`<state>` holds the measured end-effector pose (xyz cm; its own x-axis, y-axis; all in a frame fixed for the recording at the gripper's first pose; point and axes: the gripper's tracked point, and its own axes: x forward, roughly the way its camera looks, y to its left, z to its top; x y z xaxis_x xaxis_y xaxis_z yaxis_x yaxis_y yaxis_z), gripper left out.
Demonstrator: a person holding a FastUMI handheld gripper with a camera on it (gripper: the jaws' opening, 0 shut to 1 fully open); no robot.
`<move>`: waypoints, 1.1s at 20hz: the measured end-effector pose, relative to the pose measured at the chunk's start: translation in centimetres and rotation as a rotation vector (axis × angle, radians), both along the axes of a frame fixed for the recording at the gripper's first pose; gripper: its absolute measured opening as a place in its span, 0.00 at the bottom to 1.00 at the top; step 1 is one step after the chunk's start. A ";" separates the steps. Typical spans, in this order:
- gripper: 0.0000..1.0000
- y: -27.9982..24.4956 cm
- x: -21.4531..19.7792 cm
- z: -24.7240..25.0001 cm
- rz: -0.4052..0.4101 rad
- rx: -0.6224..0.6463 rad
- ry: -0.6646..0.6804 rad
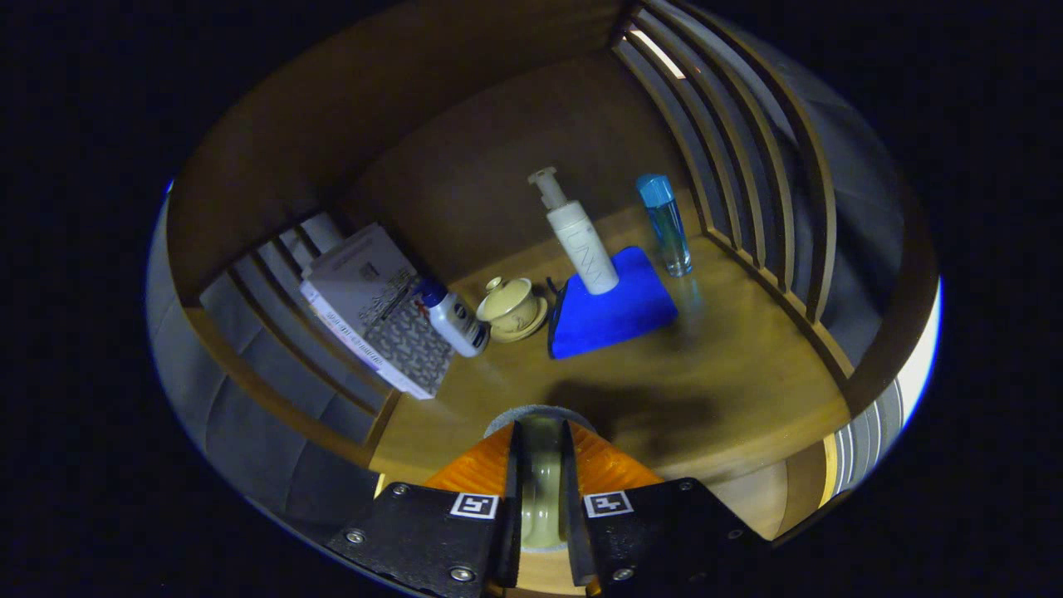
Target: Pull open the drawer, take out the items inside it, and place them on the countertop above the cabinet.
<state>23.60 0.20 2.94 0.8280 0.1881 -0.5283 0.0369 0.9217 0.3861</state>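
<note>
Carrying step, judging by the layout: jaws (541, 490) closed on a pale, glazed cup-like item (541, 486), clamped from both sides and held just above the near edge of the wooden table (731, 374). Exact form of the item hard to tell, most of it hidden between the fingers (581, 490); smooth, cream-green, rounded, probably ceramic and rigid.

Already standing on the table beyond the jaws, from left to right: stacked books (374, 311) against the slatted side rail (274, 390); small white bottle with a blue cap (453, 320), leaning on the books; lidded teacup on its saucer (511, 309); blue pouch (610, 311), with a white pump bottle (577, 237) upright at its far side; clear blue bottle (667, 224) near the right-hand slats.

Next move, as a judgement: forward and down onto the bare wood just ahead of the jaws, short of the teacup and pouch; gentle set-down and upright release advisable for a brittle piece. Drawer outside the frame.
</note>
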 end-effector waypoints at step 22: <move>0.95 2.2 -7.0 3.0 -0.032 -0.294 -0.386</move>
<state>16.64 2.41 5.95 0.9768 0.0479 -0.2088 -0.0272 0.9946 0.1005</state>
